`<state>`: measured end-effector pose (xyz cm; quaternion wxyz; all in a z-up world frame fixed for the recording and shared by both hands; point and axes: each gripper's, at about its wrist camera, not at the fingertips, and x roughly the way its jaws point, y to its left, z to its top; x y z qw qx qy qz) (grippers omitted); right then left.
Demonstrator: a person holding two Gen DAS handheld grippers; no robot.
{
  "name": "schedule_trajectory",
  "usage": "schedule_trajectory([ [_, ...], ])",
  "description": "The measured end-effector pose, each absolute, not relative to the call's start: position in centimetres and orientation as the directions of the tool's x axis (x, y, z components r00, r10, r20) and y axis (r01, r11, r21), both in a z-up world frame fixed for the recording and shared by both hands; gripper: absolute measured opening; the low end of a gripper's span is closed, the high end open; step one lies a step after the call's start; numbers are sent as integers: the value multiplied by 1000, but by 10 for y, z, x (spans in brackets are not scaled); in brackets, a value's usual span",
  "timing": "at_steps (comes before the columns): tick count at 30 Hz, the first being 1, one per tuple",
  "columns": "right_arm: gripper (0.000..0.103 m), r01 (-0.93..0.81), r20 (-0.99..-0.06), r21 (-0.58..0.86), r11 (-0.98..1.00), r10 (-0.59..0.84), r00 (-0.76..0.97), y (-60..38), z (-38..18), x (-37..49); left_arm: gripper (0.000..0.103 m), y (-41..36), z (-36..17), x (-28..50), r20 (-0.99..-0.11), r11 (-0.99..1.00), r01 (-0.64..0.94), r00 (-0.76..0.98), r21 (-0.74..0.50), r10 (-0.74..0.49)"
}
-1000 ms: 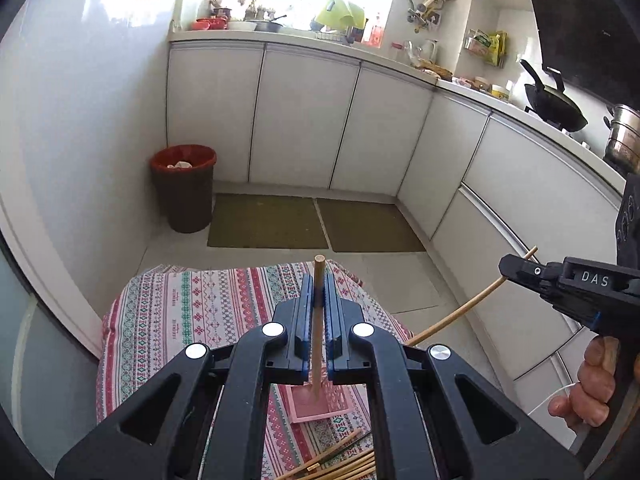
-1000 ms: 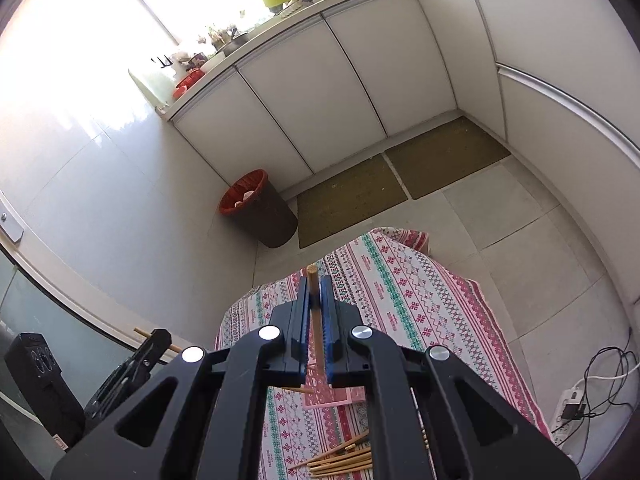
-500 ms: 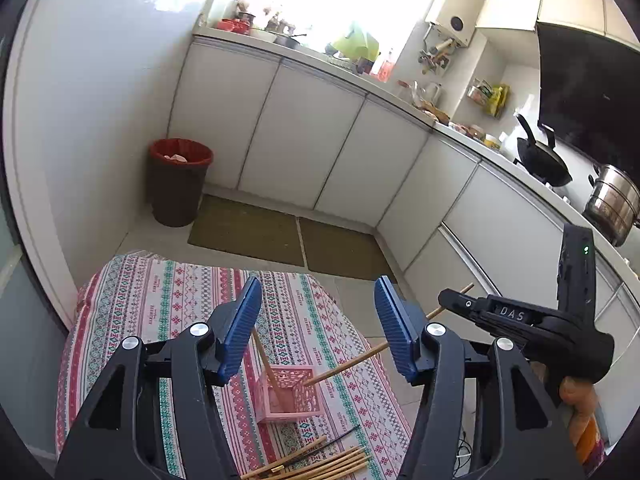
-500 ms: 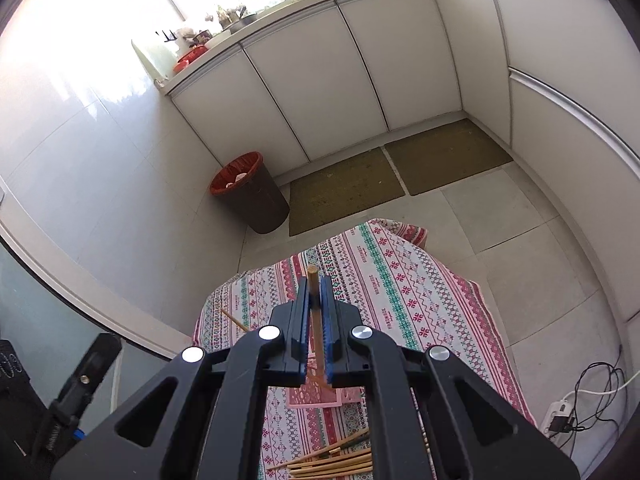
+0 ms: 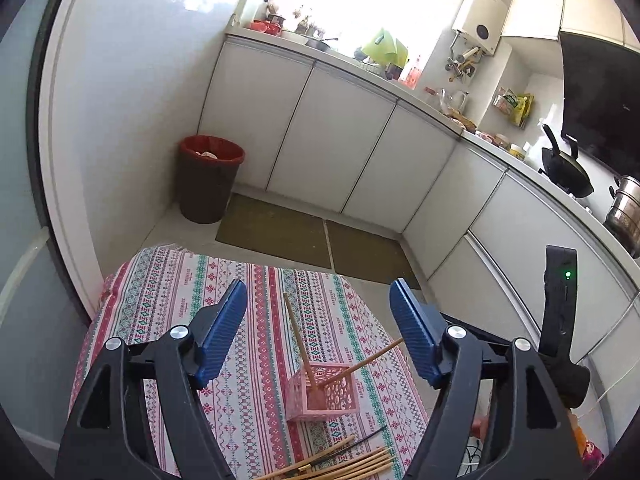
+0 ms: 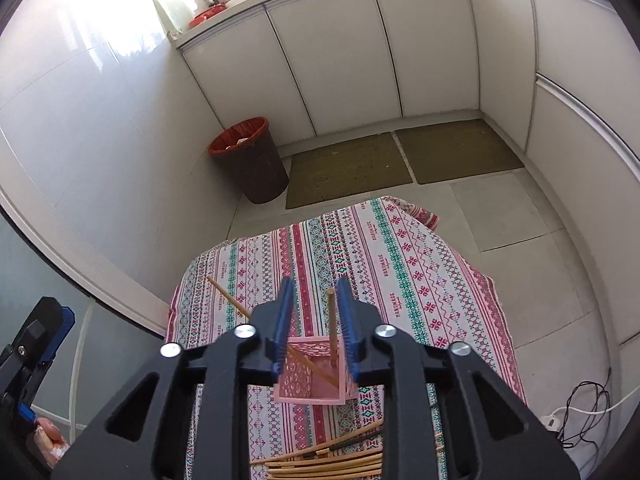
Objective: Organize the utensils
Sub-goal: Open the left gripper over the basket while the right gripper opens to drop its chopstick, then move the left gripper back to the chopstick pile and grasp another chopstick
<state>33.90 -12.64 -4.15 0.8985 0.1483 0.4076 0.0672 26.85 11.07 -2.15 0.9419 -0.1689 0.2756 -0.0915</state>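
A pink lattice basket point(image 5: 323, 394) point(image 6: 312, 376) stands on the patterned tablecloth point(image 5: 256, 320). Two wooden chopsticks lean in it: one point(image 5: 299, 340) tilts left, the other point(image 5: 366, 363) slants right. My left gripper point(image 5: 318, 328) is wide open and empty above the basket. My right gripper point(image 6: 314, 322) hangs right over the basket, its jaws parted; a chopstick point(image 6: 331, 322) stands between them close to the right pad, and I cannot tell if it touches. Several loose chopsticks point(image 5: 344, 462) point(image 6: 332, 458) lie at the near table edge.
A red-rimmed bin point(image 5: 208, 178) stands on the floor by white cabinets point(image 5: 320, 140), with two floor mats point(image 6: 400, 160) beyond the table. A wok point(image 5: 566, 170) and pot point(image 5: 626, 210) sit on the right counter. Cables point(image 6: 584, 404) lie on the floor at right.
My left gripper opened and let its chopstick drop into the basket, then drew back. My right gripper lowered over the basket and its jaws parted from the chopstick they held.
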Motion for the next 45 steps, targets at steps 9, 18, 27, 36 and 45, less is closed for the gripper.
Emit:
schedule_trajectory([
  [9,62,54,-664,321,946,184,725,-137,-19,307,91,104,-18,253,-499,943,70,834,-324,-233],
  [18,94,159,-625,228,961,19,781,-154,-20,254,96,85,-37,243,-561,960,62,800,-273,-211],
  [27,96,223,-706,53,973,-121,698,-201,-95,188,96,41,-100,252,-703,943,242,629,-228,-331],
  [36,96,355,-828,125,926,-100,552,-275,-179,166,96,-29,-171,268,-874,900,400,358,-173,-327],
  [45,96,445,-867,255,859,0,498,-306,-202,165,95,-78,-229,282,-952,887,439,186,-141,-243],
])
